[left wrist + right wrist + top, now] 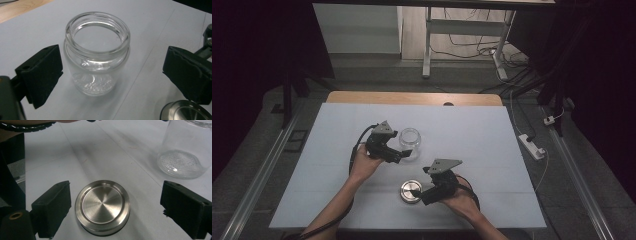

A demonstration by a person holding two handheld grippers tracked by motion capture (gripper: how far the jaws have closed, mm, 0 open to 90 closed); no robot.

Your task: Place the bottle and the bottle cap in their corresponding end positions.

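One glass jar [410,143] stands upright and open-mouthed near the middle of the white table [492,150], and one steel lid [411,190] lies flat just in front of the jar, on the person's side, a little apart from it.

The left gripper [398,157] sits just left of the jar, jaws wide. In the left gripper view the jar [97,52] stands between the two pads, closer to the left one and touching neither; its axis is vertical, so the jaws would close across its round body from the sides.

The right gripper [418,193] lies just right of the lid, also with jaws wide. In the right gripper view the lid [102,206] rests between the pads, nearer the left pad, untouched, its flat face up; the jar [186,152] stands beyond it to the right.

So each hand is nearest its own piece: left to the jar, right to the lid. The likely next move is for both sets of jaws to close, and the lid's low rim leaves the right gripper little edge to catch.
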